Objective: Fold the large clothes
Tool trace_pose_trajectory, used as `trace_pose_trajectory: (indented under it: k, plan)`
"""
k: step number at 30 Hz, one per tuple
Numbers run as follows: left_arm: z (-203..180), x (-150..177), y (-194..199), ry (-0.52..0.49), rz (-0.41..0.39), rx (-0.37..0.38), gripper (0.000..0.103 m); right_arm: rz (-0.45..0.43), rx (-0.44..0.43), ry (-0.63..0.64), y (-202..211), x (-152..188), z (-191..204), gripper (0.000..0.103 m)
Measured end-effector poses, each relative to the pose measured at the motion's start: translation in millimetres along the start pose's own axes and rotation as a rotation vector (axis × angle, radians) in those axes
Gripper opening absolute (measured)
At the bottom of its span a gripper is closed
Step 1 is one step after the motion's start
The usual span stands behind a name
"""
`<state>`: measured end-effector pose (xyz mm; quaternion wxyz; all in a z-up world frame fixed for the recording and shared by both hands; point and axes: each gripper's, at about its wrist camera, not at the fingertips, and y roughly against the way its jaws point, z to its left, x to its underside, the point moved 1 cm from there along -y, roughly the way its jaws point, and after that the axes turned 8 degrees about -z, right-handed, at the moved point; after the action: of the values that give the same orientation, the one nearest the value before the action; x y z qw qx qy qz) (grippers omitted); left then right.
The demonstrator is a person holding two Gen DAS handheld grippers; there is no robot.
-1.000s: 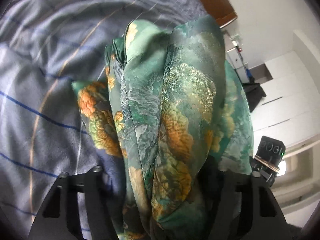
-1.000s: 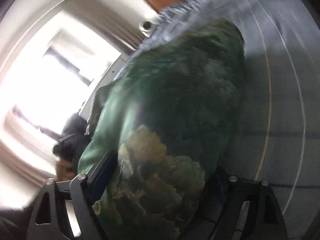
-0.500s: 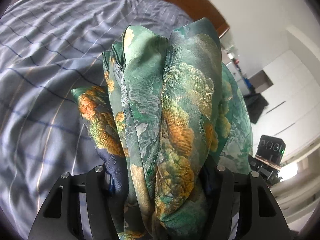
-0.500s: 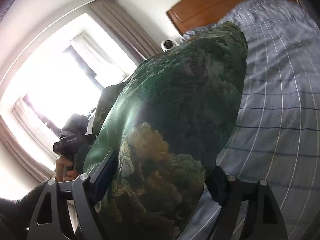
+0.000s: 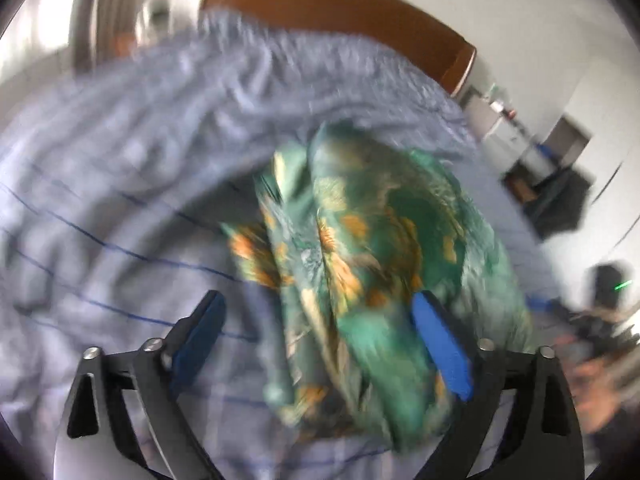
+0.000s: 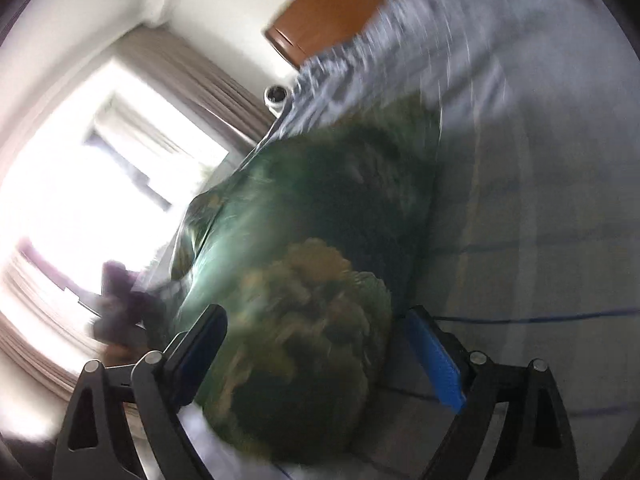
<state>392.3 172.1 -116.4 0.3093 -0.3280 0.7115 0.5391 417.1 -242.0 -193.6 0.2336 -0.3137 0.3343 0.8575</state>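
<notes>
Both views are smeared with blur, so I'm reading this loosely. My left gripper (image 5: 320, 344) has its jaws spread wide — the green floral garment (image 5: 372, 280) lies bunched between them on the striped blue bedsheet (image 5: 120, 200), toward the headboard (image 5: 340, 12) end of the bed. My right gripper (image 6: 316, 356) is spread too, with the same garment (image 6: 320, 264) heaped between its blue pads (image 6: 436, 356); whether either pad touches the cloth, I cannot tell.
</notes>
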Motion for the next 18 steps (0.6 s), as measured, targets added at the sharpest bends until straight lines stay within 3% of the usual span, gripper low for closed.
trace_pose_trajectory:
  k: [3, 5, 7, 9, 12, 16, 18]
  plan:
    - [-42, 8, 43, -0.174, -0.119, -0.154, 0.102, -0.086, 0.186, 0.228, 51, 5, 43, 0.092]
    - [-73, 18, 71, -0.238, -0.198, -0.234, 0.103, -0.171, 0.327, 0.366, 82, 6, 68, 0.092]
    - [-97, 32, 90, -0.243, -0.235, -0.257, 0.103, -0.232, 0.448, 0.444, 104, 11, 92, 0.092]
    - [-115, 42, 103, -0.209, -0.222, -0.248, 0.103, -0.278, 0.538, 0.473, 127, 20, 115, 0.092]
    - [-141, 62, 110, -0.174, -0.174, -0.208, 0.103, -0.257, 0.557, 0.453, 136, 12, 126, 0.092]
    - [-163, 82, 114, -0.185, -0.11, -0.213, 0.103, -0.21, 0.556, 0.397, 156, 36, 139, 0.092]
    - [-171, 91, 121, -0.175, -0.103, -0.2, 0.103, -0.204, 0.598, 0.406, 164, 46, 149, 0.092]
